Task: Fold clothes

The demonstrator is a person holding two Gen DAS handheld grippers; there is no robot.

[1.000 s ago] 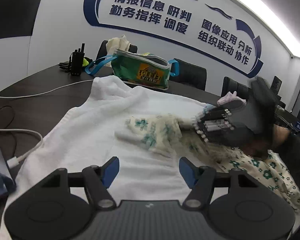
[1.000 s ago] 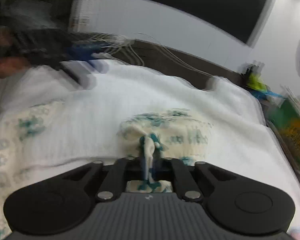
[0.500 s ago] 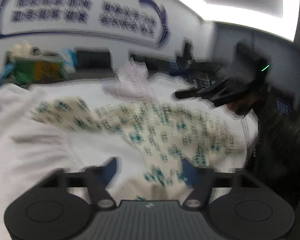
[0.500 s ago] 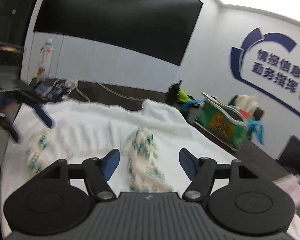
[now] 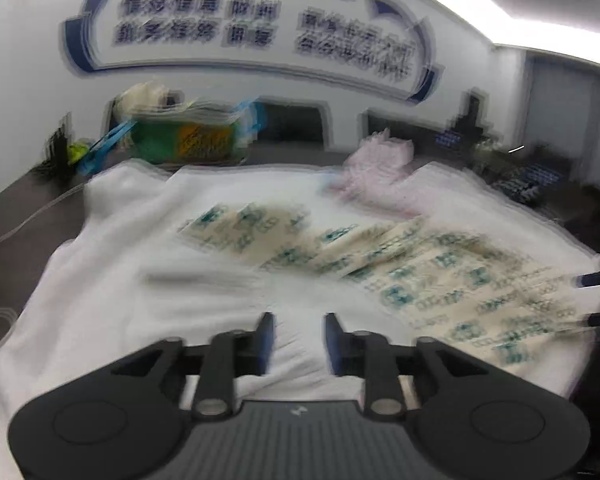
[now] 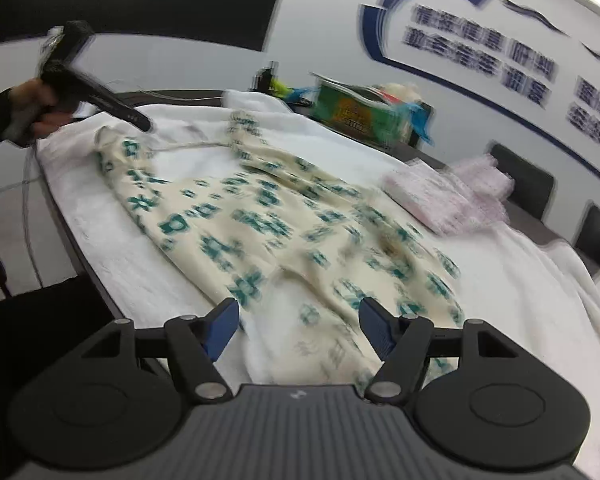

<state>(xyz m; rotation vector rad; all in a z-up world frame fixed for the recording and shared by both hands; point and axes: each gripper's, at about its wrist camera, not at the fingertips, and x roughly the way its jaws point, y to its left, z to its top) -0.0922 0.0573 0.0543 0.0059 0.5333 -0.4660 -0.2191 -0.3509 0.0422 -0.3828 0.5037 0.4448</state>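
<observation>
A cream garment with a green print (image 5: 420, 272) (image 6: 260, 220) lies spread out on a white towel (image 5: 120, 280) (image 6: 540, 300) that covers the table. My left gripper (image 5: 300, 340) is open with a narrowed gap, over bare towel left of the garment, and it holds nothing. In the right wrist view a hand holds it at the far left, its tip (image 6: 142, 123) close to the garment's far corner. My right gripper (image 6: 300, 328) stands wide open over the garment's near edge. Its fingertips (image 5: 596, 279) poke in at the left wrist view's right edge. Both views are motion-blurred.
A folded pink garment (image 5: 376, 172) (image 6: 452, 200) lies on the towel beyond the printed one. A green bag (image 5: 184, 140) (image 6: 356, 112) stands at the back of the table. Dark chairs (image 6: 524, 176) line the far side. Cables (image 6: 28, 184) hang off the left table edge.
My right gripper let go of the bunched garment and now stands open. The garment went from bunched to spread flat. The left gripper's jaws have narrowed, and both cameras have swung.
</observation>
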